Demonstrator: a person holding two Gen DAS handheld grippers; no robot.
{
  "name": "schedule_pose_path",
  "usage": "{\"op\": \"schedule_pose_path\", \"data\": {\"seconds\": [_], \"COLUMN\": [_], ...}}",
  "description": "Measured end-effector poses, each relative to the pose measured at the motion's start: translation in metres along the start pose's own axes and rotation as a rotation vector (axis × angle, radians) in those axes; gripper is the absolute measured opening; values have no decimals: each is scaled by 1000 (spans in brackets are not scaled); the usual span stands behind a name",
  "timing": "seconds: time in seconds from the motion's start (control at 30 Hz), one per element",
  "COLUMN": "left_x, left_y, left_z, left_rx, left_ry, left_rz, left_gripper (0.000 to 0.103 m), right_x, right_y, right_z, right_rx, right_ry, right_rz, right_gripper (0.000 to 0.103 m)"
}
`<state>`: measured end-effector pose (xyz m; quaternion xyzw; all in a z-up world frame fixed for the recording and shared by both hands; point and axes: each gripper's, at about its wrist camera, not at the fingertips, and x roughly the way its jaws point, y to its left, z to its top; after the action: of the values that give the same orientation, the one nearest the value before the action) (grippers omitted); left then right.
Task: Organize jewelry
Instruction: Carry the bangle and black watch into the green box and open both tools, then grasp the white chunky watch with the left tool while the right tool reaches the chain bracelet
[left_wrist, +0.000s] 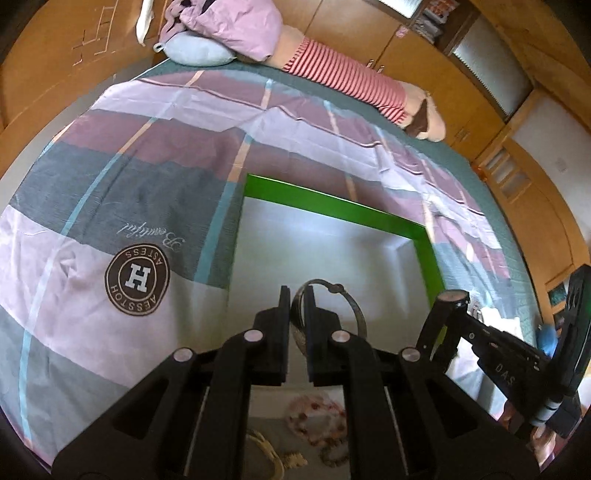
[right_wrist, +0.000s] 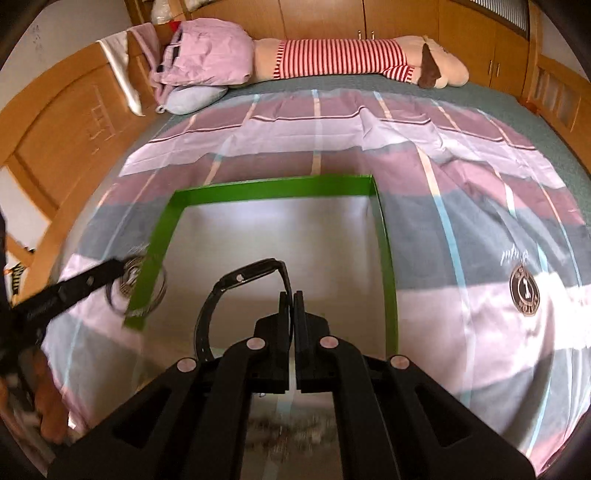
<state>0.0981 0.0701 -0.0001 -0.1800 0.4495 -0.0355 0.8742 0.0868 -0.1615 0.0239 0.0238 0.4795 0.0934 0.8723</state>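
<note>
My left gripper (left_wrist: 296, 295) is shut on a silver bangle (left_wrist: 337, 287), held above the grey inside of a green-rimmed box (left_wrist: 332, 201) that lies on the bedspread. My right gripper (right_wrist: 291, 299) is shut on the strap of a black watch (right_wrist: 238, 277), which arches up to the left over the same box (right_wrist: 273, 188). In the left wrist view the right gripper (left_wrist: 448, 306) shows at the right with the watch's round face (left_wrist: 453, 296) at its tip. From the right wrist, the left gripper (right_wrist: 120, 267) and its bangle (right_wrist: 129, 275) hover at the box's left rim.
Beaded jewelry (left_wrist: 317, 410) and a cream necklace (left_wrist: 266, 450) lie on the bed below the left gripper. A striped plush toy (right_wrist: 340, 59) and pillows (right_wrist: 207, 55) lie at the far side of the bed. Wooden cupboards stand behind. A person's hand (right_wrist: 48, 406) shows at lower left.
</note>
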Motion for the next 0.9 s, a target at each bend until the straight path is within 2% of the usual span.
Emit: {"op": "schedule_pose_path", "data": {"seconds": [0.13, 0.37, 0.47, 0.5, 0.53, 0.63, 0.7, 0.73, 0.77, 0.83, 0.9], "left_x": [12, 24, 20, 16, 13, 3, -5, -8, -12, -23, -34], "left_y": [8, 9, 6, 5, 4, 1, -3, -5, -7, -9, -11], "left_z": [5, 4, 3, 3, 4, 4, 2, 0, -2, -11, -24], "left_rx": [-25, -28, -23, -23, -22, -20, -6, 10, 27, 72, 135], "left_ry": [9, 38, 34, 27, 21, 17, 30, 43, 53, 73, 108], "left_rz": [18, 39, 32, 27, 23, 5, 8, 13, 21, 58, 107], "left_gripper": [7, 8, 8, 8, 10, 21, 31, 40, 50, 61, 65], "right_x": [26, 57, 57, 51, 46, 31, 23, 17, 13, 1, -6], "right_y": [-5, -5, -6, -7, -7, -5, -4, -4, -3, -1, 5], "right_z": [2, -8, -10, -10, -9, -7, -9, -12, -14, -22, -30], "right_rx": [53, 26, 25, 36, 41, 25, 21, 23, 21, 2, -43], "right_ry": [45, 102, 107, 86, 67, 33, 29, 30, 37, 67, 110], "right_rz": [-10, -67, -62, -62, -62, -55, -31, -10, 8, 52, 98], "right_gripper": [2, 4, 23, 37, 46, 47, 47, 47, 47, 47, 47]}}
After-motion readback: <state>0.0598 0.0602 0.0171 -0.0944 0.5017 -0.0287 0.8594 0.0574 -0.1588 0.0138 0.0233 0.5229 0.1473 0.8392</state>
